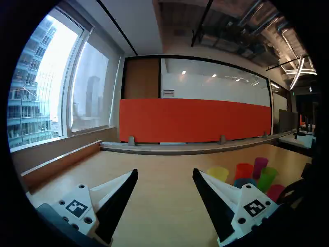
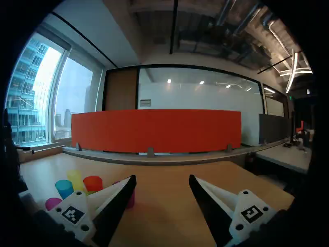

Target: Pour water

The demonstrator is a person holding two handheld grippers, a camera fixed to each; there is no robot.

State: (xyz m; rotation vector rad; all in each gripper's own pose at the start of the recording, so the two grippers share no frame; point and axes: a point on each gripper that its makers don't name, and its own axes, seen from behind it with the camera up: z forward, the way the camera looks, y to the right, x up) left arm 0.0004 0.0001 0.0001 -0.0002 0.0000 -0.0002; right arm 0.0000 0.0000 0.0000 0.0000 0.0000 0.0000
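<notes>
Here left hand-held gripper (image 1: 164,170), right hand-held gripper (image 2: 162,177): wide open, empty.

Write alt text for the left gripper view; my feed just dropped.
The left tool is open and holds nothing, pointing out over a wooden table. A cluster of coloured cups sits on the table at the right of the view, with an orange partition across the far edge and windows on the left.
</notes>
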